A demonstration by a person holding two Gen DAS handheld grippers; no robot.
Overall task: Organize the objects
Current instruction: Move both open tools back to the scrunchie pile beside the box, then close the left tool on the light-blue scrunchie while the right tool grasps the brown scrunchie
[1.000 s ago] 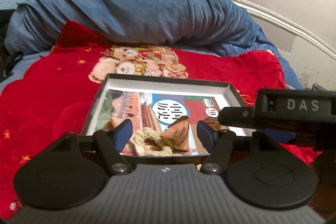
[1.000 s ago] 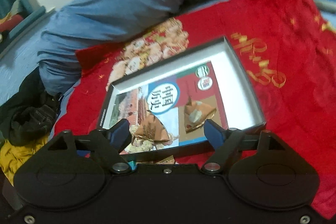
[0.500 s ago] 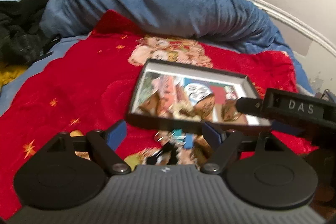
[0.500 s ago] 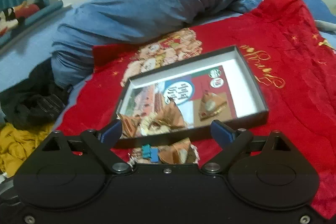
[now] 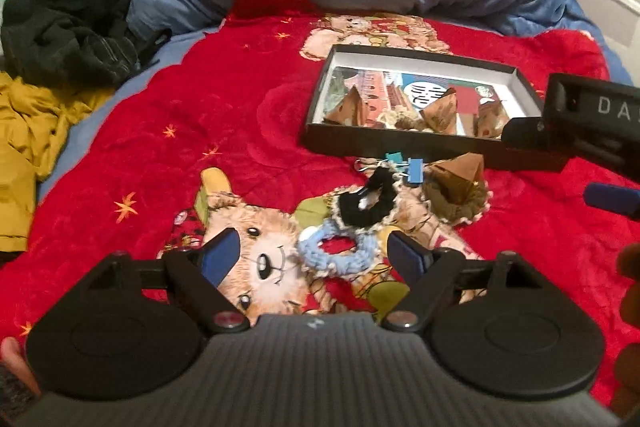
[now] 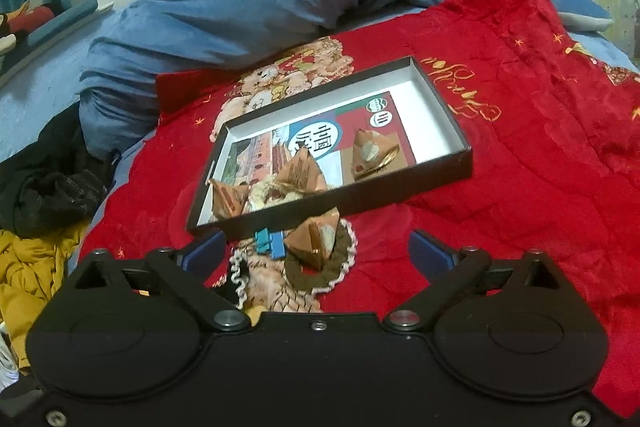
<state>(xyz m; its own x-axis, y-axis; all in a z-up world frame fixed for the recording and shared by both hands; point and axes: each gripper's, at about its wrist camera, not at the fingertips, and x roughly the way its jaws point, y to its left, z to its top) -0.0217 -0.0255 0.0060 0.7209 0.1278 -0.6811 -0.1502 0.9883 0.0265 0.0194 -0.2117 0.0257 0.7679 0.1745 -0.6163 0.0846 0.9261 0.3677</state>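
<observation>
Reaching for the next loose piece, the left gripper (image 5: 310, 253) hangs wide and empty over a light blue scrunchie (image 5: 334, 253) on the red blanket (image 5: 192, 107). The right gripper (image 6: 316, 247), equally wide and empty, faces a brown packet (image 6: 316, 237) outside the box (image 5: 400, 141). Next likely means lowering, pinching the soft ring, and carrying it there.

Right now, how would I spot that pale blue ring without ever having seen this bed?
Find the red blanket with the teddy bear print, then the black box lying on it. Outside the box, on the side nearer the left gripper, lies a small pile; the blue ring is its nearest piece, beside the bear's face. It is the only pale blue crocheted loop; the black ring behind it is dark.
</observation>
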